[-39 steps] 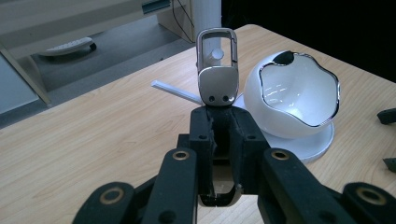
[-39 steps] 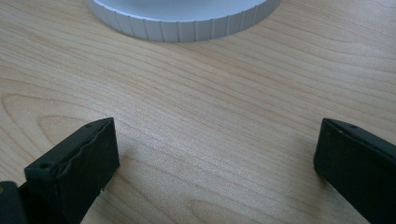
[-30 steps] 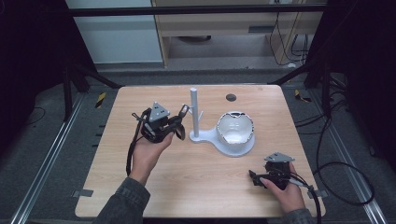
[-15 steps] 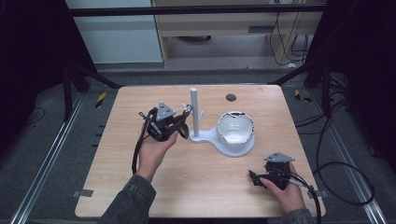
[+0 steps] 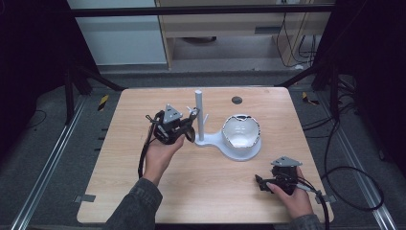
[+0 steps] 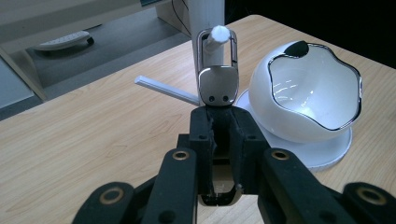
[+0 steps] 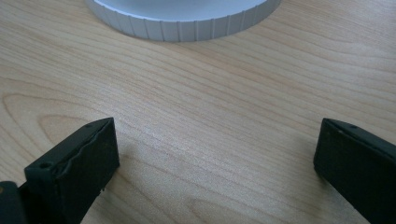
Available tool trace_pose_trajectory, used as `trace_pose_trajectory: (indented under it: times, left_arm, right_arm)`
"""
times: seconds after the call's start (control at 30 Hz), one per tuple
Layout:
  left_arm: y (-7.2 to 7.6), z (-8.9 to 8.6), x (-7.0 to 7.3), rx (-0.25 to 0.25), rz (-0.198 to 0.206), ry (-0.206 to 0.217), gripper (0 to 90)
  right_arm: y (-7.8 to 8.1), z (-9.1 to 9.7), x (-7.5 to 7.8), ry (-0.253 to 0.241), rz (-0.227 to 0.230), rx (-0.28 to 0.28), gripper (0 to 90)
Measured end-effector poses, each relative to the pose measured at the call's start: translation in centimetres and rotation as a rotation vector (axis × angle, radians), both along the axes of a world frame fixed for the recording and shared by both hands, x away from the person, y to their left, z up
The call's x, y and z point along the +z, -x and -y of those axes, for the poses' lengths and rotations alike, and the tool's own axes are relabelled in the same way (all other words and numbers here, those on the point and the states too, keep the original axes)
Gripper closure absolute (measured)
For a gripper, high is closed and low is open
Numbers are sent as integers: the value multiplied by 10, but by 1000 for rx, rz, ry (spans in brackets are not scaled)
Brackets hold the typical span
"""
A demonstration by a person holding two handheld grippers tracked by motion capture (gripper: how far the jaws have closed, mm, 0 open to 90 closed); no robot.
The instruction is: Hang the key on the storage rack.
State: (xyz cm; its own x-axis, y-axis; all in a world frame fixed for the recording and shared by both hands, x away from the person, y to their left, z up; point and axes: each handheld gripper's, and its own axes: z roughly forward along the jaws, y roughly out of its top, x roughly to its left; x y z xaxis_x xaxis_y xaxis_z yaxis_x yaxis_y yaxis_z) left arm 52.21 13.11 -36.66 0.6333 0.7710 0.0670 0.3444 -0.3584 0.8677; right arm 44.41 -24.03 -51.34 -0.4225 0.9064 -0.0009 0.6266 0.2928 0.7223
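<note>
A white stand [image 5: 199, 115] with a post and side pegs rises mid-table, sharing its base with a white chrome-rimmed bowl [image 5: 242, 132]. My left gripper [image 5: 184, 125] is beside the post and shut on a shiny metal clip [image 6: 217, 86]. In the left gripper view the clip's loop sits around the tip of a white peg [image 6: 219, 33], with the bowl [image 6: 306, 93] to the right. My right gripper [image 5: 261, 183] rests on the table near the front right, open with nothing between its jaws. In the right gripper view, the right gripper [image 7: 215, 154] faces the ribbed edge of the stand's base [image 7: 187, 18].
A second thin peg [image 6: 166, 88] sticks out to the left of the post. A dark round hole [image 5: 236, 100] lies in the wooden table [image 5: 119, 158] behind the stand. Black cables trail from both grippers, and metal rails run along the table's sides.
My left gripper has moved right, toward the stand, bringing the clip up to the peg. The right gripper has stayed where it was.
</note>
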Motion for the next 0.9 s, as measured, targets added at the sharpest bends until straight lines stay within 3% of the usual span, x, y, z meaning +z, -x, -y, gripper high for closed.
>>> trace_pose_trajectory:
  times: [0.47, 0.9]
  left_arm:
    - [-2, 4, -7, 0, 4, -2, 800]
    - [-4, 6, -14, 5, 14, 25, 800]
  right_arm:
    - [0, 0, 0, 0, 0, 0, 5]
    - [0, 0, 0, 2, 1, 2, 5]
